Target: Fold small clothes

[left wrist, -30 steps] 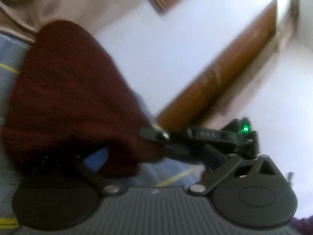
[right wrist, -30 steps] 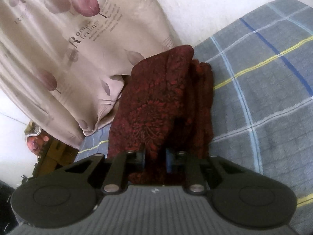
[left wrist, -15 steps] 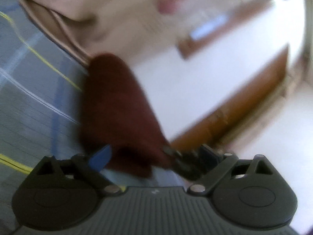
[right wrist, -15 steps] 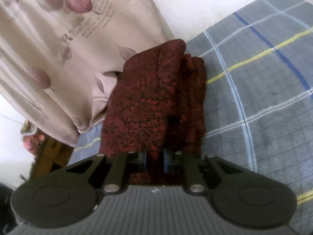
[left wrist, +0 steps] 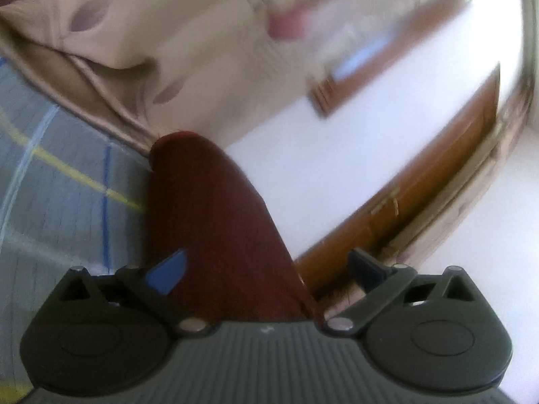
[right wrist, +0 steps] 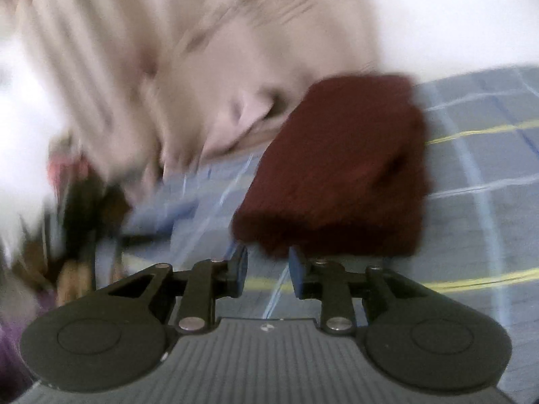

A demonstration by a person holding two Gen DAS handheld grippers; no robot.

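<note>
A dark red patterned cloth [right wrist: 340,168] lies folded on the grey plaid blanket [right wrist: 471,229], next to a beige curtain. My right gripper [right wrist: 267,269] is open and empty, just short of the cloth's near edge. In the left wrist view the cloth [left wrist: 215,235] lies between and beyond the spread fingers of my left gripper [left wrist: 269,269], which is open. Its blue pad [left wrist: 168,271] is against the cloth's left edge. Both views are blurred.
A beige curtain [left wrist: 151,33] with leaf prints hangs over the far edge of the blanket. A wooden door or frame [left wrist: 421,185] and a white wall are behind. Dark clutter [right wrist: 84,219] sits off the blanket's left edge.
Both grippers have opened and let go of the red cloth. The right gripper has pulled back, and the cloth now lies flat and folded on the blanket.
</note>
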